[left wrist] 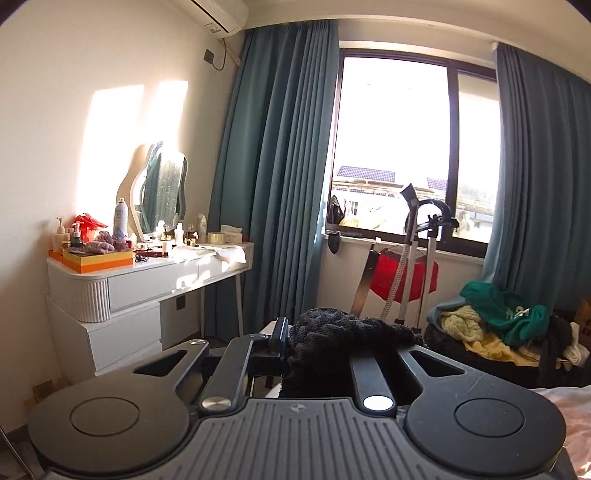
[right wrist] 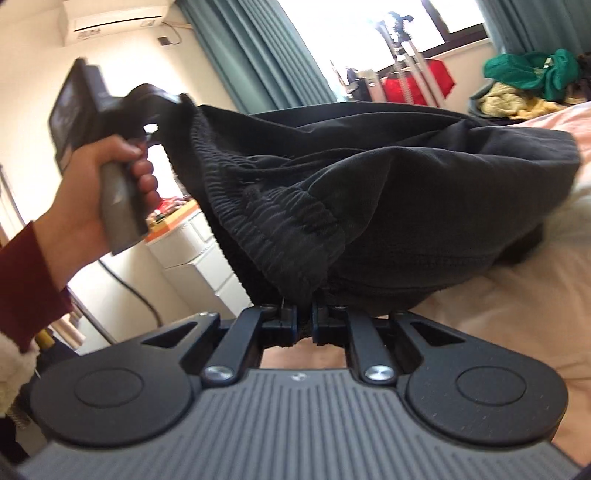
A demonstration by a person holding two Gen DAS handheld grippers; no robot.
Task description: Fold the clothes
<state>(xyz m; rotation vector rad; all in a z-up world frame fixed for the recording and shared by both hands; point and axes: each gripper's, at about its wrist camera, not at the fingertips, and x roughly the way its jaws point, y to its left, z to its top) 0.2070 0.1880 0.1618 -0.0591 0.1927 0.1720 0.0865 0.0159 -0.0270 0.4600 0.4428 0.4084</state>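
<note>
**Count of items in view**

Two grippers: left gripper (left wrist: 310, 343), right gripper (right wrist: 303, 319), each clamped on one dark garment (right wrist: 369, 206). One hand (right wrist: 110, 192) visible, up-left of the right gripper, with one red sleeve (right wrist: 29, 280). Ahead of the left gripper: one window (left wrist: 413, 147), two teal curtains (left wrist: 273, 166). Ahead-left: one white dresser (left wrist: 147, 280), one mirror (left wrist: 162, 188), one air conditioner (left wrist: 218, 14). Ahead-right: one clothes pile (left wrist: 498, 325), one red cloth (left wrist: 388, 273). Bottles on dresser: several, exact number unclear.
</note>
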